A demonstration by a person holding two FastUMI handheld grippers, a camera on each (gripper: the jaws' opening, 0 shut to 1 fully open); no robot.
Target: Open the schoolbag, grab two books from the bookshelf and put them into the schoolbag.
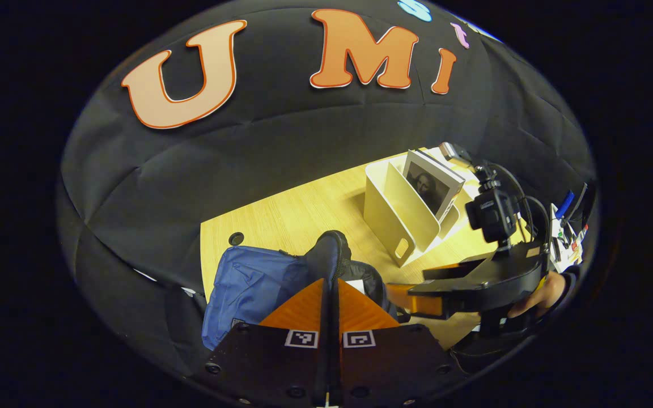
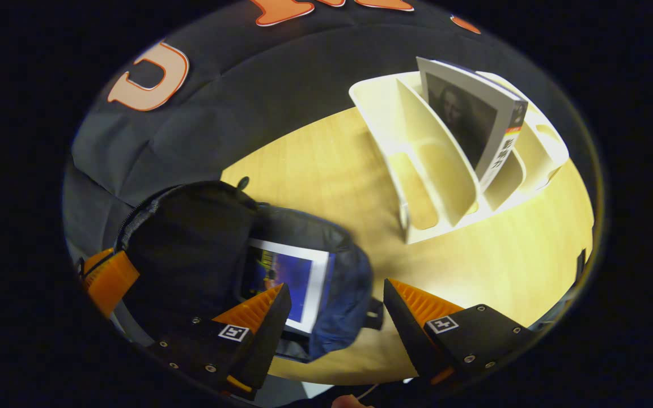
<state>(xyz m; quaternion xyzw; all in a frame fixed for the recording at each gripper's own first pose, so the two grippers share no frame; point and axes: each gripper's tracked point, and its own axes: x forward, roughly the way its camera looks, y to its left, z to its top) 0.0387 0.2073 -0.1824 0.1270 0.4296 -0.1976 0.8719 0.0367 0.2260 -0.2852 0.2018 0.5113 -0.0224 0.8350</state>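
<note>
The blue schoolbag [image 1: 253, 289] lies on the wooden table, its black flap [image 1: 332, 252] pulled up. My left gripper [image 1: 331, 281] is shut on that flap. In the right gripper view the schoolbag [image 2: 343, 283] gapes open and a book with a blue cover [image 2: 292, 280] lies inside. My right gripper [image 2: 338, 303] hovers open just above that book and the bag's mouth, holding nothing. A cream bookshelf [image 2: 434, 175] stands behind the bag, with one portrait-cover book [image 2: 468, 122] upright in it. The left gripper [image 2: 105, 277] shows at the bag's left edge.
The bookshelf [image 1: 394, 218] and its book [image 1: 431, 184] stand to the right of the bag. The right gripper [image 1: 411, 297] and the hand holding it [image 1: 536, 294] are low on the right. Bare table [image 2: 508, 255] lies between bag and shelf.
</note>
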